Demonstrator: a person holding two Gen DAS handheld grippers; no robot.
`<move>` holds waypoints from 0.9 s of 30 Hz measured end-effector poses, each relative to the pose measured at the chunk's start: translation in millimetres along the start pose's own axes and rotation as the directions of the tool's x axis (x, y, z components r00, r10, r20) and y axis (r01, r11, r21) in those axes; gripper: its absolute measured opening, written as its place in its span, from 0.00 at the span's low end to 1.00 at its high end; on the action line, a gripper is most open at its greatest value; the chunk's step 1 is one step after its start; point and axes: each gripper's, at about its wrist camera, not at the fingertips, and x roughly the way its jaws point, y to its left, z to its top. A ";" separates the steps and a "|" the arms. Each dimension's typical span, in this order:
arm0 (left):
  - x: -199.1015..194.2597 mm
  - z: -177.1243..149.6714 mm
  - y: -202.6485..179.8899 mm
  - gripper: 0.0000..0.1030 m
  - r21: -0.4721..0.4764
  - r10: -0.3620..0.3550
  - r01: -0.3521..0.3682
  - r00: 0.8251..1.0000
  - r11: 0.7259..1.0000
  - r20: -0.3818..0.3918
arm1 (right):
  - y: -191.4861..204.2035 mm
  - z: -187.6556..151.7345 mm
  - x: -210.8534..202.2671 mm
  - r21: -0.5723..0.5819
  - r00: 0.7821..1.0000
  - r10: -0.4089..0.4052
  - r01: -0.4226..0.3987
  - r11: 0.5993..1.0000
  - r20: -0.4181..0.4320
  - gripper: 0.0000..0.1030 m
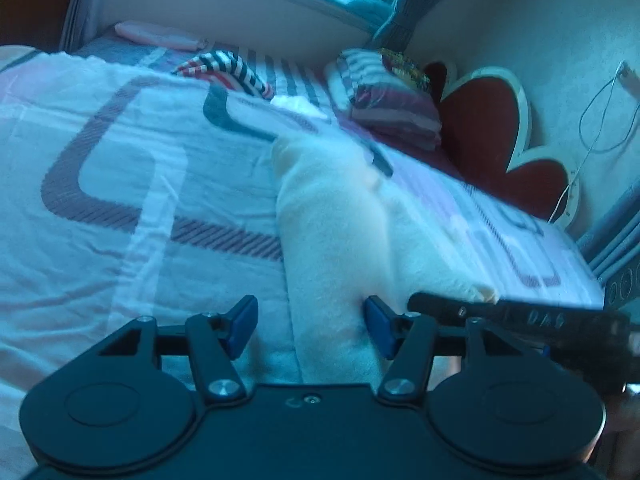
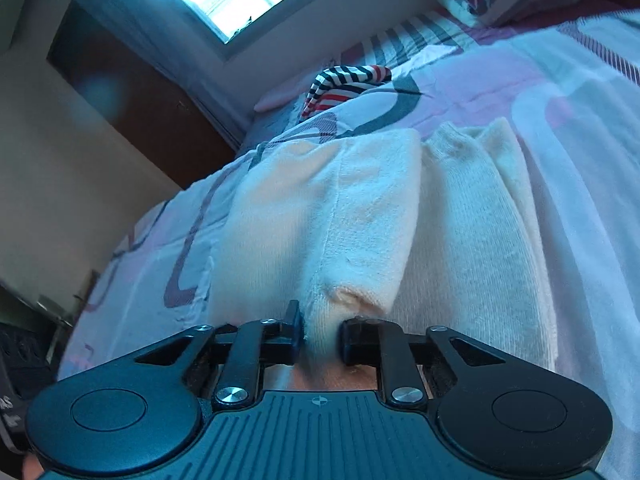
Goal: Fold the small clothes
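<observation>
A cream knitted garment (image 1: 332,208) lies lengthwise on the patterned bedspread (image 1: 120,184), folded into a long strip. My left gripper (image 1: 312,326) is open at the garment's near end. Its blue right pad sits against the cloth and its left pad stands over the bedspread. In the right wrist view the same garment (image 2: 328,208) shows a folded layer on top. My right gripper (image 2: 323,334) is shut on a bunched near edge of it. One black finger (image 1: 480,310) of the right gripper reaches in from the right in the left wrist view.
A black, white and red striped garment (image 1: 228,68) lies crumpled further up the bed. A stack of folded striped cloth (image 1: 388,96) sits by the red heart-shaped headboard (image 1: 480,128). A pink item (image 1: 160,36) lies under the window. A white cable (image 1: 600,120) hangs on the wall.
</observation>
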 end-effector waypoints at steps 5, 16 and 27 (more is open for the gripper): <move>-2.1 14.1 -8.7 0.52 0.024 -0.022 0.021 1.000 0.999 0.023 | 1.5 4.7 -27.6 -0.049 0.997 -0.058 0.061 0.997 0.057 0.14; 32.3 6.1 -29.2 0.55 0.122 0.021 -0.011 0.996 0.992 -0.083 | -42.2 -3.9 -47.1 0.073 0.996 -0.075 0.072 0.995 0.048 0.22; 14.1 -6.0 -28.8 0.59 0.144 0.016 0.001 0.993 0.990 -0.121 | -67.4 -24.0 -78.1 0.215 0.998 0.055 -0.051 0.975 -0.015 0.31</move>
